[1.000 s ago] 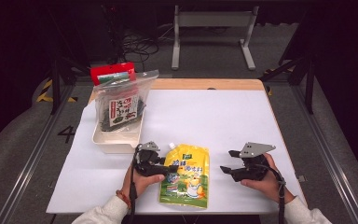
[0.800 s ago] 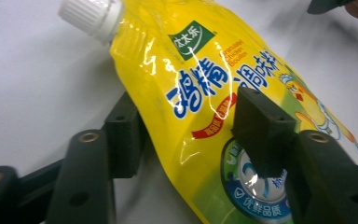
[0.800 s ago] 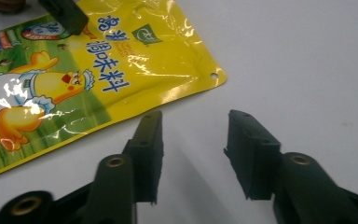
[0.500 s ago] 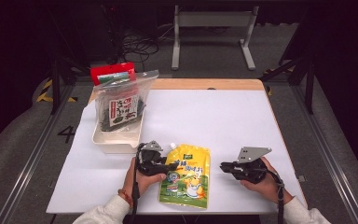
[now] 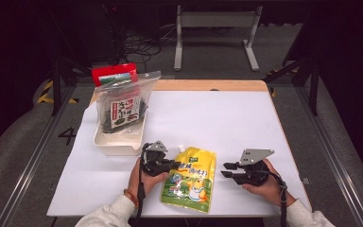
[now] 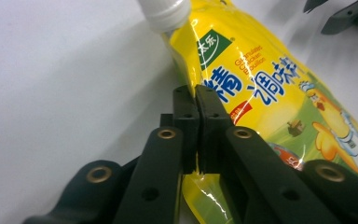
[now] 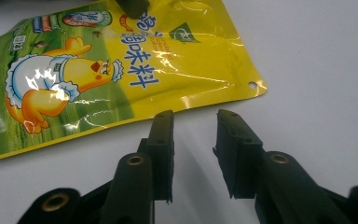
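High view first: the yellow pouch point(image 5: 190, 180) lies flat at the near edge of the white table point(image 5: 227, 123), between the 2 hands. The left gripper point(image 5: 174, 165) sits at the pouch's left edge, near the white cap point(image 5: 181, 148). The right gripper point(image 5: 228, 170) rests just beside the pouch's right edge, not touching it. Further back there's a white tray point(image 5: 117, 141) with a clear seaweed bag point(image 5: 123, 106) leaning in it and a red packet point(image 5: 114, 74) behind.

Left gripper view: the jaws are pinched together on the pouch point(image 6: 270, 102) edge just below the cap point(image 6: 164, 14), film squeezed between the pads. I'd say the grab is on thin film, so lift slow and keep the pinch firm or it'll slide out.

Right gripper view: jaws stand apart with bare table between them, and the pouch point(image 7: 121, 70) is ahead, near its punched corner point(image 7: 252, 85). If it's meant to help, that corner seal looks like the spot to take.

Versus 1 second ago: the left jaws have just been closing and now clamp the pouch; the right jaws have just been opening again after nearly shutting, nothing between them. Both hands and the pouch sit where they were.
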The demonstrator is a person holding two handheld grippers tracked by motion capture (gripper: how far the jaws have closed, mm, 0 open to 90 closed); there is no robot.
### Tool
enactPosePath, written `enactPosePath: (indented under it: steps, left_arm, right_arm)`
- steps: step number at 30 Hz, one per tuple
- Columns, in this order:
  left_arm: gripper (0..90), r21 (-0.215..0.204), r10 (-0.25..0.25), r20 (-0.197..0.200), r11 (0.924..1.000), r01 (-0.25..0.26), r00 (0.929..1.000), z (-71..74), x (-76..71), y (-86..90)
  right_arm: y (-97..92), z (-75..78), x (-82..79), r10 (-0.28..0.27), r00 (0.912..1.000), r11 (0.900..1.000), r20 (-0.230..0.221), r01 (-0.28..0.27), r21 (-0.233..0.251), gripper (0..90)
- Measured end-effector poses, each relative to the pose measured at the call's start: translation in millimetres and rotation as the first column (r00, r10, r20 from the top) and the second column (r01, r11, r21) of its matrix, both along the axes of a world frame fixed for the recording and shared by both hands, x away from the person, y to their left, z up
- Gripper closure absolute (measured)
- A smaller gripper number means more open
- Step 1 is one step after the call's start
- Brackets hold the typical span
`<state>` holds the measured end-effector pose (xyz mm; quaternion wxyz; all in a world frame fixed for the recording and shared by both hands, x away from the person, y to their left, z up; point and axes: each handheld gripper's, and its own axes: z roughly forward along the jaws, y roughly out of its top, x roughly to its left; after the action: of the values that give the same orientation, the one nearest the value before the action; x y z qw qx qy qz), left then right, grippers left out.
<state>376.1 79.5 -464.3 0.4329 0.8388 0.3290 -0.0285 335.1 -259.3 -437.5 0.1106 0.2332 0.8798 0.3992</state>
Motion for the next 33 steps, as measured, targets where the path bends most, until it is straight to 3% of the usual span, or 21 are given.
enactPosePath:
  steps: [2,7,9,12,17,20,22,24,25,27,28,29,33]
  left_arm:
    - [89.8,-0.001,-0.013,0.032,0.9999,0.013,0.9994,3.2,-1.7,0.5]
    - [90.0,-0.047,-0.010,0.078,0.9988,0.014,0.9969,14.1,-8.4,4.6]
    - [90.0,-0.069,-0.002,0.131,0.9975,0.011,0.9914,20.4,-13.0,7.1]
    - [90.0,-0.103,0.014,0.220,0.9946,0.009,0.9754,32.4,-21.7,10.8]
    - [90.0,-0.162,0.013,0.282,0.9862,0.034,0.9593,47.2,-27.8,21.1]
    - [90.0,-0.168,0.024,0.338,0.9852,0.036,0.9409,53.0,-32.5,25.7]
    - [90.0,-0.148,0.027,0.406,0.9884,0.036,0.9136,58.9,-38.5,26.9]
    - [90.0,-0.157,0.017,0.408,0.9862,0.051,0.9130,60.5,-39.2,27.5]
    - [90.0,-0.161,0.016,0.436,0.9850,0.061,0.8996,65.0,-42.9,29.0]
    - [90.0,-0.169,0.007,0.437,0.9828,0.074,0.8992,66.8,-43.8,30.2]
    - [90.0,-0.176,0.018,0.448,0.9819,0.069,0.8938,68.5,-45.3,31.7]
    - [90.0,-0.183,0.016,0.446,0.9803,0.074,0.8948,69.3,-45.3,32.5]
    - [90.0,-0.190,0.014,0.470,0.9780,0.085,0.8824,74.4,-46.7,37.7]
  right_arm:
    - [-0.2,-0.1,0.6,-0.003,1.0000,1.0000,0.000,0.003,-0.002,62.6]
    - [-4.3,2.0,3.1,-0.038,0.9993,0.9992,0.003,0.038,0.009,55.4]
    - [-7.0,3.8,4.6,-0.051,0.9987,0.9985,0.005,0.051,0.021,53.1]
    - [-12.3,6.9,7.3,-0.082,0.9966,0.9958,0.004,0.082,0.042,51.2]
    - [-19.5,10.2,9.3,-0.126,0.9920,0.9901,0.009,0.125,0.064,48.5]
    - [-23.0,12.5,9.5,-0.143,0.9896,0.9869,0.012,0.142,0.077,47.0]
    - [-26.1,13.7,10.3,-0.133,0.9912,0.9850,0.001,0.132,0.111,46.4]
    - [-29.1,14.6,11.7,-0.136,0.9907,0.9802,-0.012,0.136,0.143,46.3]
    - [-30.7,14.9,12.8,-0.144,0.9895,0.9783,-0.013,0.144,0.149,46.1]
    - [-31.9,15.0,13.5,-0.149,0.9888,0.9771,-0.012,0.149,0.152,46.1]
    - [-33.1,15.0,13.9,-0.159,0.9872,0.9753,-0.009,0.159,0.153,45.8]
    - [-34.1,15.2,14.2,-0.162,0.9867,0.9746,-0.011,0.162,0.155,45.5]
    - [-35.7,16.4,13.6,-0.155,0.9878,0.9725,-0.012,0.155,0.173,43.6]
